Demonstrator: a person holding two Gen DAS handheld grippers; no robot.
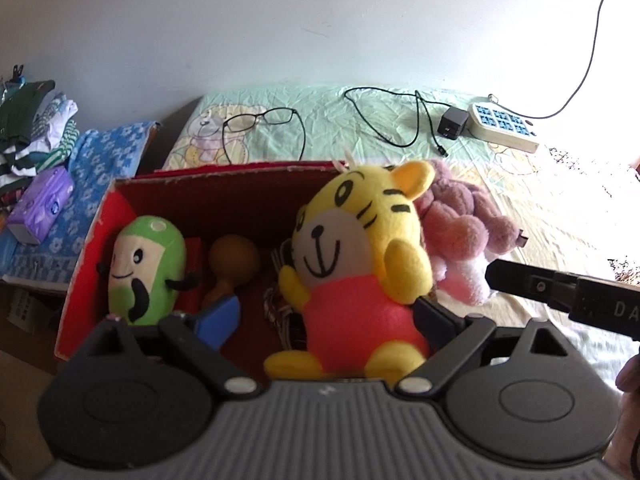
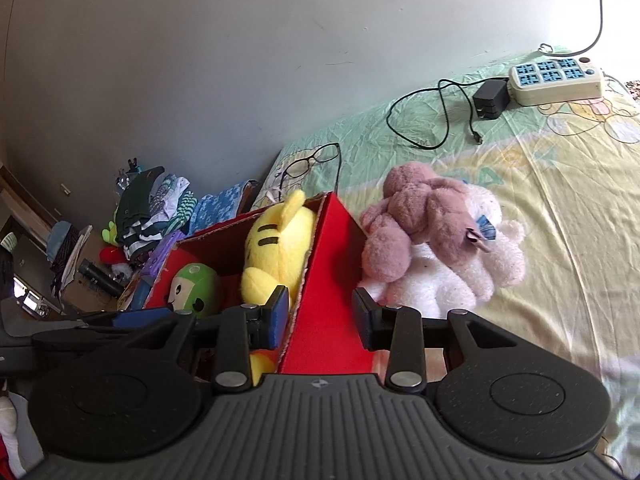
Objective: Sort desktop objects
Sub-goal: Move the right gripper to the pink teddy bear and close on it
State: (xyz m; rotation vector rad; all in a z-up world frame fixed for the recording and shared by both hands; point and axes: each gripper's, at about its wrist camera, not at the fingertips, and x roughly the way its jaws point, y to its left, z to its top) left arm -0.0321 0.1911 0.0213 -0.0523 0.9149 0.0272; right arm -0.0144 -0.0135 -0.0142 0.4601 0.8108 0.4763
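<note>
Inside the red cardboard box (image 1: 120, 216) on the bed (image 2: 560, 200), a yellow tiger plush (image 1: 352, 248) is sitting upright between the spread fingers of the left claw (image 1: 320, 316), pads apparently clear of it. Sharing the box are a green plush (image 1: 146, 272) and a brown gourd (image 1: 232, 264). Soft and light, the toys should be squeezing easily at the belly. The right claw (image 2: 320, 316) is straddling the box wall half-closed, gripping nothing, near the pink-and-white plush (image 2: 436, 248) outside.

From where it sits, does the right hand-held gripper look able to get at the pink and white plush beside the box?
Probably yes. The right hand-held gripper straddles the red box's wall, but the pink and white plush lies uncovered just beyond its right finger.
</note>
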